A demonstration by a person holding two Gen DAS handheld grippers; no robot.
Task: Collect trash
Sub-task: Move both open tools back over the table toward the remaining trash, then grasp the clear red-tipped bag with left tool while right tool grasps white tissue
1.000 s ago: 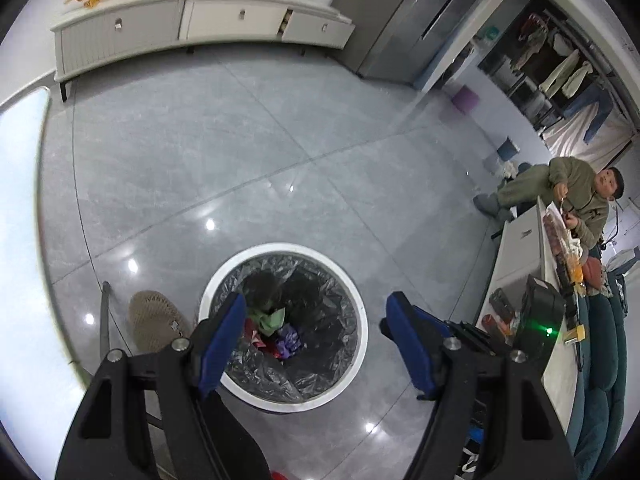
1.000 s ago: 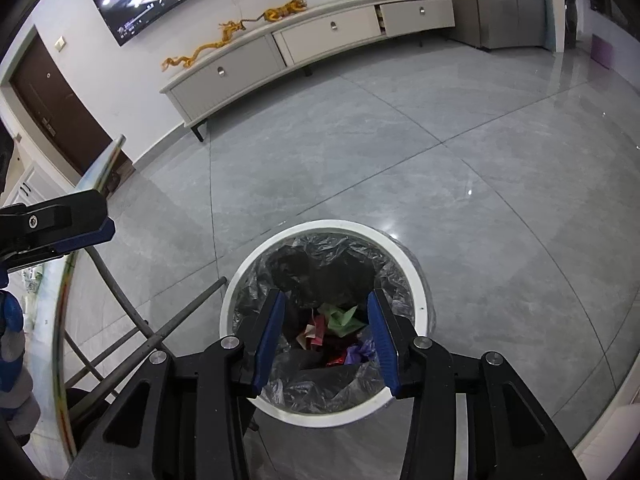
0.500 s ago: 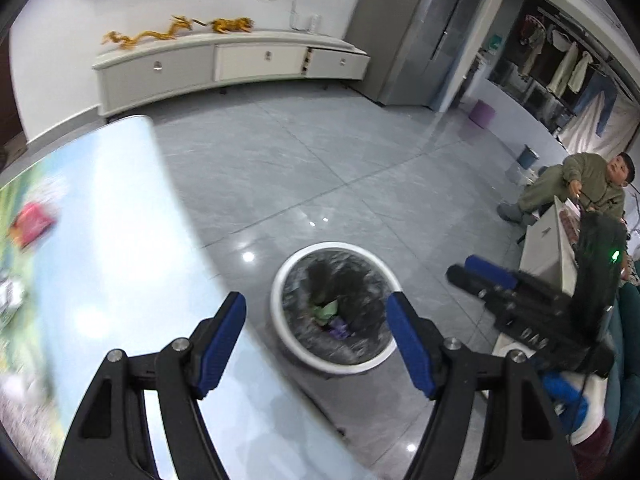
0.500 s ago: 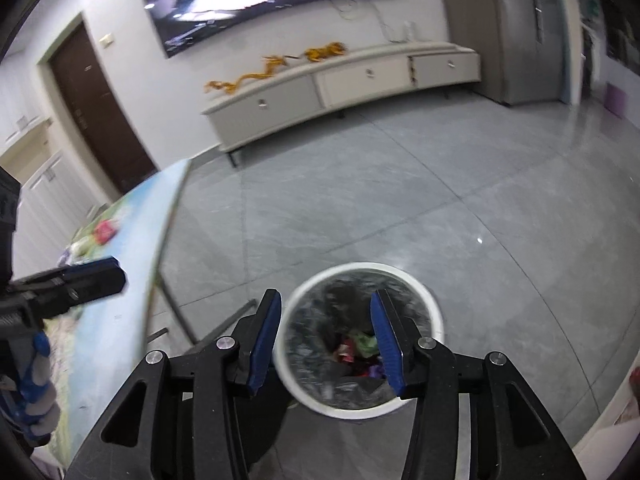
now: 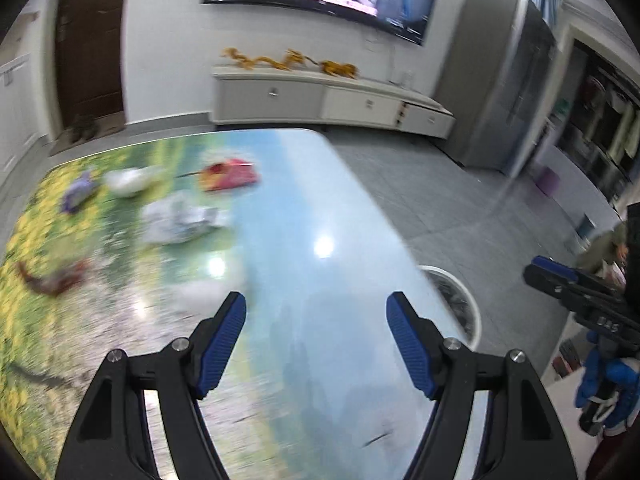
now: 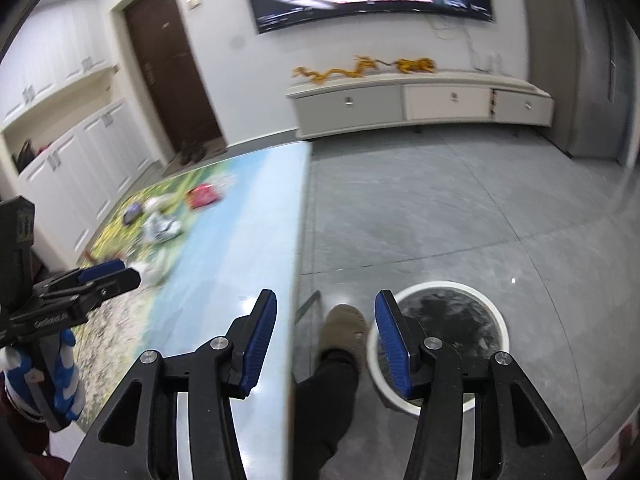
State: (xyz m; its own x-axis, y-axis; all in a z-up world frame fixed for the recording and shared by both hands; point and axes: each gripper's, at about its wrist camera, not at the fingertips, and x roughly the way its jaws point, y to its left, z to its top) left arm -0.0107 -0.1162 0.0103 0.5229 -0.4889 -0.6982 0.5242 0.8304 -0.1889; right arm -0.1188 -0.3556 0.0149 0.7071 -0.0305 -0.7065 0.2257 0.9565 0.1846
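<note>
Several pieces of trash lie on the far left of the printed table [image 5: 320,216]: a red wrapper [image 5: 228,174], a white crumpled wrapper [image 5: 178,220], a white wad [image 5: 128,180], a purple scrap [image 5: 78,194] and a dark red scrap [image 5: 52,280]. My left gripper [image 5: 316,320] is open and empty above the table's near part. My right gripper [image 6: 326,320] is open and empty over the table's right edge. The white bin [image 6: 440,332] with a black liner stands on the floor right of the table. The red wrapper [image 6: 202,196] and white wrapper [image 6: 160,228] show in the right wrist view.
A foot in a brown slipper [image 6: 342,328] stands between table and bin. A long white TV cabinet [image 6: 420,100] lines the far wall under a screen. A dark door [image 6: 168,68] is at the back left. A seated person [image 5: 608,248] is at far right.
Both grippers have swung up and left from over the bin toward the table. The table with its trash has come into view; the bin now sits at the right edge. The right gripper has opened wider.
</note>
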